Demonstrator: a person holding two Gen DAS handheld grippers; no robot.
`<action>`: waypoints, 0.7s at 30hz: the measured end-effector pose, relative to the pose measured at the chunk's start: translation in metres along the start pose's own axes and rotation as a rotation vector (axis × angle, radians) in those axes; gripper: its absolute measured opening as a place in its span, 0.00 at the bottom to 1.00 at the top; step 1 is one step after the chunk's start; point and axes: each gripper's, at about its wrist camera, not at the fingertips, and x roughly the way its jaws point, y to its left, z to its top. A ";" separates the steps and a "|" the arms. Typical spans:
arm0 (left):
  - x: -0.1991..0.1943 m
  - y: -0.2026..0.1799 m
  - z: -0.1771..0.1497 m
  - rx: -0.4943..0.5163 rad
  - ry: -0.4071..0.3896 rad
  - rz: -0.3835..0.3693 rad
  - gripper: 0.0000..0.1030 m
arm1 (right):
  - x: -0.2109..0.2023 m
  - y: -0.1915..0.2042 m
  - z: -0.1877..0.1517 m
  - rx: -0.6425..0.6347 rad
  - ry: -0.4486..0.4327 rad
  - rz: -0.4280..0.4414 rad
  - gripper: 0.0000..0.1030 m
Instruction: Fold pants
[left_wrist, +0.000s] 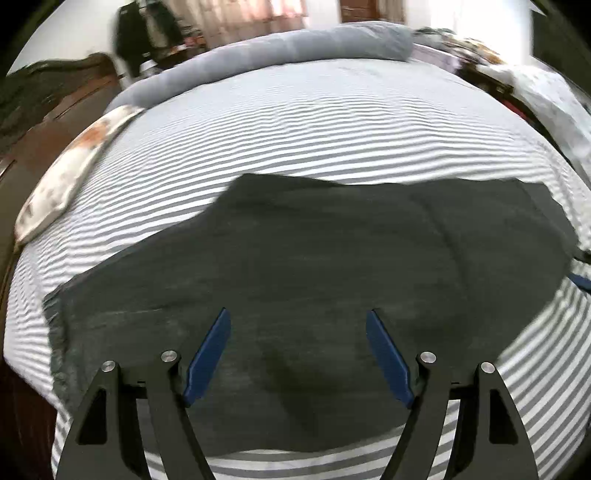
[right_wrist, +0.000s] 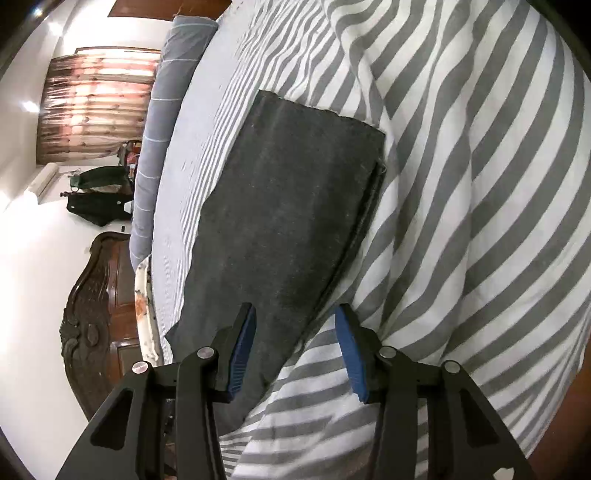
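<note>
Two grippers with black arms and blue pads hang over one pair of dark grey, soft cloth pants (left_wrist: 295, 251) lying flat on a bed with a grey-and-white striped sheet (left_wrist: 295, 122). The left gripper (left_wrist: 298, 317) points down at the near part of the pants. Its jaws stand wide apart with nothing between the pads, and the pads do not touch the cloth.

The right gripper (right_wrist: 295, 317) sits at one end of the pants, over the long edge (right_wrist: 354, 236). Its jaws are partly open. Dark cloth and striped sheet both show in the gap, but the pads are not pressing on either.

From the left wrist view, the pants look like one wide dark patch spread across the bed, with a wavy far edge and a soft crease near the right end. From the right wrist view, they look like a long, neat strip with square corners, and a thick seam runs down one side.
</note>
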 end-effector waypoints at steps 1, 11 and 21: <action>0.002 -0.008 0.001 0.021 0.000 -0.015 0.75 | 0.001 0.000 0.003 0.000 -0.006 0.000 0.42; 0.027 -0.035 0.012 0.062 0.039 -0.050 0.75 | -0.007 -0.010 0.041 0.055 -0.104 0.016 0.41; 0.031 -0.041 0.016 0.056 0.045 -0.060 0.75 | -0.014 0.017 0.049 -0.070 -0.113 0.035 0.12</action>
